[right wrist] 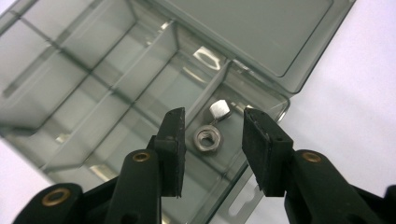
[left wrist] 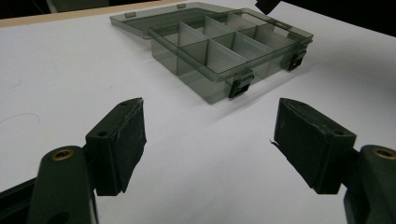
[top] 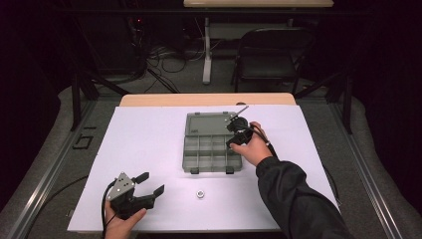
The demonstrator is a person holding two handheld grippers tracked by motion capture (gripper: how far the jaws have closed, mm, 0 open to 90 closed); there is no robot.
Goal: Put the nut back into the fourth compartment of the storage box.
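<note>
A smoky clear compartment box (top: 188,149) lies in the middle of the white mat, its lid (top: 209,122) folded back flat. My right gripper (top: 233,143) hangs over the box's right-hand cells. In the right gripper view its pads (right wrist: 212,119) stand apart above a corner compartment (right wrist: 140,93), and a steel nut (right wrist: 208,139) lies flat on that cell's floor between them, untouched. A second bright hex shape (right wrist: 219,110) sits just beyond it; I cannot tell whether it is another nut or a reflection. My left gripper (top: 153,182) rests open near the front left, holding nothing (left wrist: 210,112).
One loose nut (top: 200,193) lies on the mat in front of the box. The box's two dark latches (left wrist: 240,86) face the left gripper. A chair (top: 271,59) and table legs stand beyond the far edge.
</note>
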